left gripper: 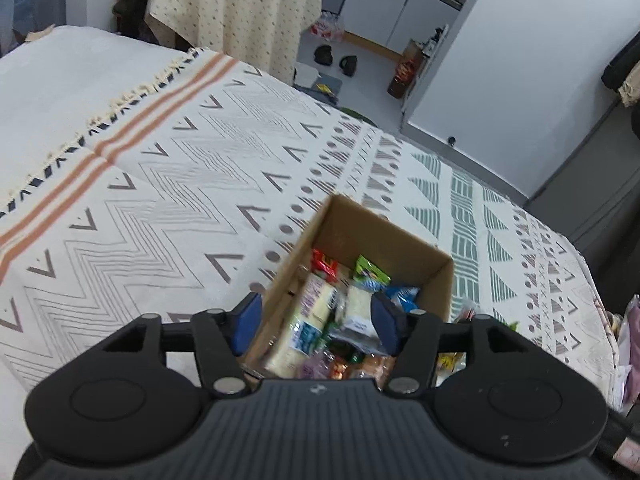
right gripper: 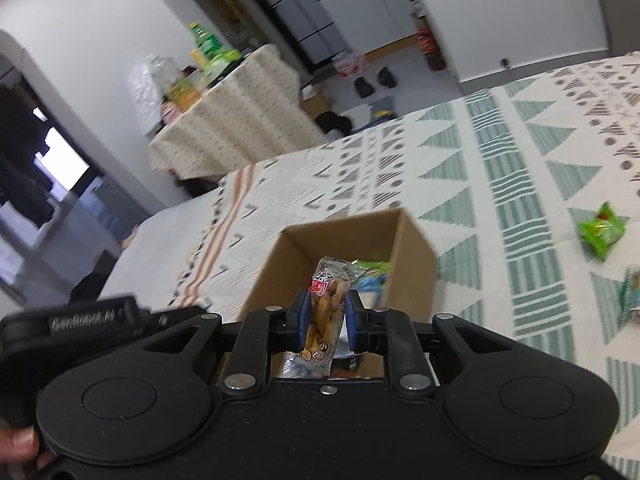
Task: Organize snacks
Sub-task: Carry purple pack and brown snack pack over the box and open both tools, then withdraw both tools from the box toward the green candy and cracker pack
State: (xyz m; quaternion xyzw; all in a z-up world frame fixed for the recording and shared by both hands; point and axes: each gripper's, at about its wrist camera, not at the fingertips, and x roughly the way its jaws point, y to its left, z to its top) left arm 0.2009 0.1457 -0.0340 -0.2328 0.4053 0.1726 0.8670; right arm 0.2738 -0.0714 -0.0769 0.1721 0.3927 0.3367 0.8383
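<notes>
An open cardboard box point(left gripper: 420, 248) sits on the patterned cloth, filled with several wrapped snacks point(left gripper: 320, 312). Above its near end hovers my left gripper point(left gripper: 316, 322), open, its blue pads spread with nothing between them. In the right wrist view the same box point(right gripper: 416, 248) lies just ahead. My right gripper point(right gripper: 325, 312) is shut on a clear packet of orange-brown snack point(right gripper: 326, 300), held upright over the box's near edge. Two loose snacks lie on the cloth at the right: a green packet point(right gripper: 602, 232) and another packet point(right gripper: 632, 292) cut by the frame edge.
The patterned cloth point(left gripper: 180, 200) covers a wide flat surface. A round table with a dotted cloth point(right gripper: 236, 120) holds bottles beyond it. Shoes point(left gripper: 336, 58) and bags lie on the floor. The other gripper's handle point(right gripper: 92, 320) and a thumb point(right gripper: 18, 446) show at lower left.
</notes>
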